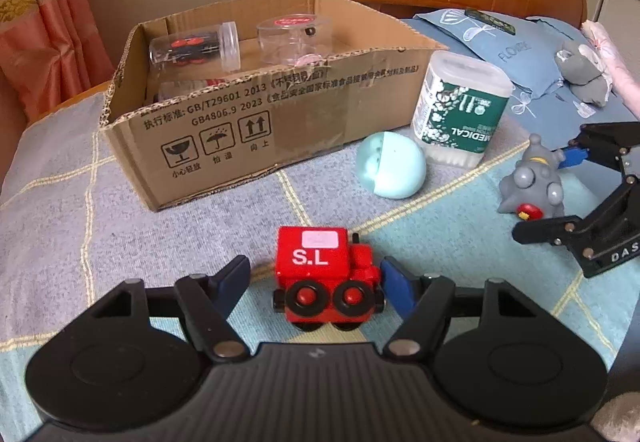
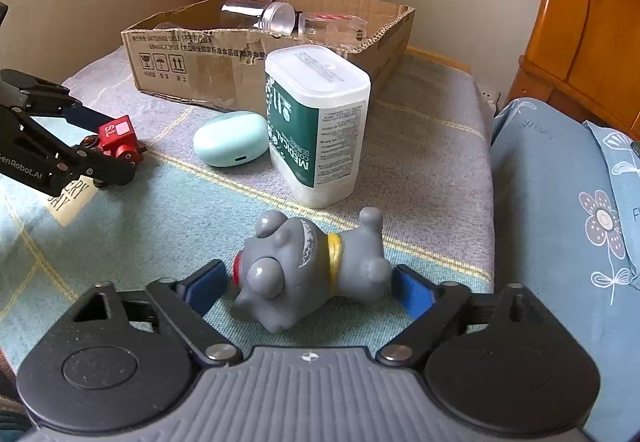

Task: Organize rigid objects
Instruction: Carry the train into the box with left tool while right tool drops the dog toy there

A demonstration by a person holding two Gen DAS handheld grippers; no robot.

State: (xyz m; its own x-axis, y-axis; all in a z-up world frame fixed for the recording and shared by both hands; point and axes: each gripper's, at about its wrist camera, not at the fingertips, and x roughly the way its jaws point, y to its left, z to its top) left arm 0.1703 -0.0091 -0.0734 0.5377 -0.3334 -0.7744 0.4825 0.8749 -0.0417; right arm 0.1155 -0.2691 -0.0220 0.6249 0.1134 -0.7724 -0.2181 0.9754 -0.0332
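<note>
Left wrist view had my left gripper [image 1: 314, 282] spread wide around the red train [image 1: 326, 274], which sat on the blanket [image 1: 60, 202] between the blue pads. The right pad looked to be at or almost at the train's side; the left pad [image 1: 232, 280] stood clear of it. Nothing was clamped yet.

On the right wrist view, my right gripper [image 2: 308, 288] was just as open, straddling the grey dog [image 2: 308, 266], which lay tipped on its side on the blanket. Both pads sat just beside it; I could not tell whether either one touched.

The box [image 1: 256, 122] stood beyond both toys, with clear jars [image 1: 196, 48] already inside. The swab tub [image 1: 460, 106] and the mint case [image 1: 390, 170] waited just outside its near wall.

My worry was the grips. The train has wheels, so an uneven close, one pad landing first, could roll or twist it out from between the fingers. The dog is rounded and lumpy, and pads closing on its head and rump might squirt it forward or leave it dangling. The soft blanket could also snag a fingertip if I pressed too low. Carrying both to the box together, I judged the tub stood in the right gripper's way and could be knocked over.
</note>
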